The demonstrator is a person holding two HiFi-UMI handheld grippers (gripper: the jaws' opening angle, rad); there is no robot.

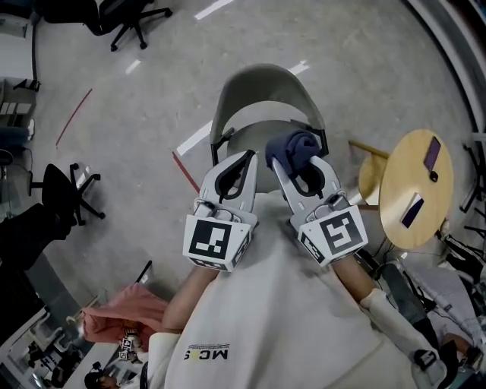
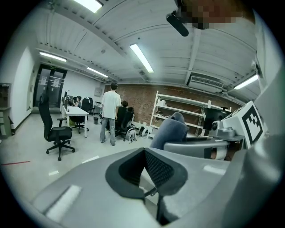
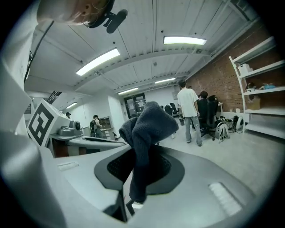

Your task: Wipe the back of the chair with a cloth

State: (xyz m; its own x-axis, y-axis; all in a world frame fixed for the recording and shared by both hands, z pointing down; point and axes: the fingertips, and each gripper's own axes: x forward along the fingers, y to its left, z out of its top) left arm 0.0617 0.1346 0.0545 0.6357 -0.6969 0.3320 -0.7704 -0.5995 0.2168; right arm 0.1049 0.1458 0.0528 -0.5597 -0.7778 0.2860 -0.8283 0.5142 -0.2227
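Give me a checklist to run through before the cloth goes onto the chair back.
1. Cloth gripped by the right gripper: ok, jaws shut on it.
2. Enough cloth free to wipe: ok, a wad sticks out past the tips.
3. Left gripper empty: ok, jaws together on nothing.
4. Chair back bare: ok, nothing hangs on it.
5. Cloth against the back: not ok, held short of it.
6. Round table out of the way: cannot tell, it stands close on the right.

The grey concrete floor (image 1: 152,99) bears white tape strips (image 1: 194,138) and a thin red line (image 1: 74,116). On it stand a pale grey moulded chair (image 1: 266,87), black wheeled office chairs (image 1: 130,17) and a round wooden table (image 1: 414,163).
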